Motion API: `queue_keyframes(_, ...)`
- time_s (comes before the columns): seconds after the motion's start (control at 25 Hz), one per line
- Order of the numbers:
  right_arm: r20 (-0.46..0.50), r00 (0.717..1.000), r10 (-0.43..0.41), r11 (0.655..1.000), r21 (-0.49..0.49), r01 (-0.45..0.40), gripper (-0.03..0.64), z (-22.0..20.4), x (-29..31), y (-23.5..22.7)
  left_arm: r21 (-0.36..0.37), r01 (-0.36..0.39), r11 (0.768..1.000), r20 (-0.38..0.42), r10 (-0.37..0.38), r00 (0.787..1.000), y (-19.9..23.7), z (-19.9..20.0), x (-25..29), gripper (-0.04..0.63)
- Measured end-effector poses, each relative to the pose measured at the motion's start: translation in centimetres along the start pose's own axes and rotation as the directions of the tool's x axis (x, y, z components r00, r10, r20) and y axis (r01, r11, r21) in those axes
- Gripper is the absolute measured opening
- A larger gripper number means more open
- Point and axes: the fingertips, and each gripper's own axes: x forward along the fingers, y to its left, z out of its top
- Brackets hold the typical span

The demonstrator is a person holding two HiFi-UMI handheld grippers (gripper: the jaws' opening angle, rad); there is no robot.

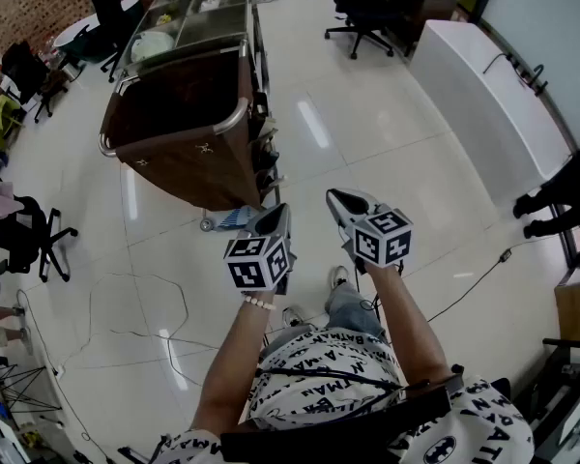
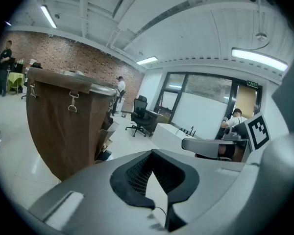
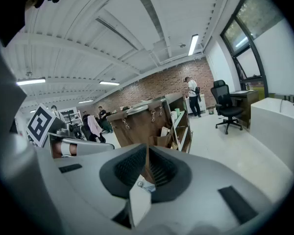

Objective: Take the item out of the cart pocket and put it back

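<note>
- Standing on the pale floor [image 1: 367,133] in the head view, the person holds both tools out in front, side by side and close together. The left tool [image 1: 274,218] and the right tool [image 1: 343,204] both point toward the far side. The cart [image 1: 174,129], with its brown bag, sits far left, near the left tool's tip but apart from it. A black office chair [image 1: 362,13] stands at the far end of the room. The held thing is too small to make out from here.
- In the left gripper view, the left tool [image 2: 156,177] has its jaws a little apart. Pale floor shows through the narrow wedge between the dark pads, and nothing is gripped. The cart [image 2: 63,126] rises at left, clips hanging from its rim.
- In the right gripper view, the right tool [image 3: 147,168] is nearly closed, its pads pressed on a thin flat white item [image 3: 139,199]. The item stands on edge in the slot, with a small blue mark near its top. It is out of the cart pocket and well apart from the cart [image 3: 142,121], which stands far centre with its side shelves [image 3: 179,126] facing the tool.
</note>
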Motion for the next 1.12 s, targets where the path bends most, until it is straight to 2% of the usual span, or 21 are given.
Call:
queue_keyframes(0.2,0.007,1.0,0.002,1.0,-0.025,-0.002,0.035,1.9,2.5,-3.4,0.009,-0.03,1.0,0.003,0.03,1.0,0.9,1.5,3.2,0.003)
queue_keyframes(0.4,-0.032,0.998,0.044,0.998,-0.037,-0.046,0.043,2.5,7.3,-7.2,0.006,-0.093,0.996,-0.004,0.093,0.996,2.6,2.4,8.2,0.003)
queue_keyframes(0.44,-0.049,0.997,0.06,0.998,-0.032,-0.062,0.075,2.3,8.5,-8.0,0.002,-0.11,0.994,-0.01,0.11,0.994,2.9,2.4,9.3,0.003)
queue_keyframes(0.48,-0.068,0.995,0.078,0.996,-0.024,-0.08,0.171,2.1,9.7,-8.8,-0.002,-0.126,0.992,-0.016,0.126,0.992,3.3,2.3,10.5,0.003)
queue_keyframes(0.6,-0.103,0.988,0.113,0.993,-0.013,-0.115,0.175,1.6,13.2,-11.6,-0.007,-0.179,0.984,-0.033,0.178,0.983,4.7,1.8,14.1,0.003)
queue_keyframes(0.8,-0.146,0.973,0.177,0.983,-0.013,-0.181,0.175,0.4,19.6,-14.7,-0.034,-0.267,0.963,-0.083,0.263,0.961,8.1,-0.2,19.3,0.003)
queue_keyframes(0.92,-0.18,0.959,0.22,0.974,-0.019,-0.227,0.175,-1.2,24.0,-16.1,-0.076,-0.328,0.942,-0.13,0.316,0.94,10.7,-2.0,21.9,0.003)
queue_keyframes(1.12,-0.238,0.932,0.275,0.957,-0.023,-0.288,0.175,-4.1,30.7,-17.9,-0.091,-0.401,0.912,-0.178,0.381,0.907,13.8,-4.0,25.6,0.003)
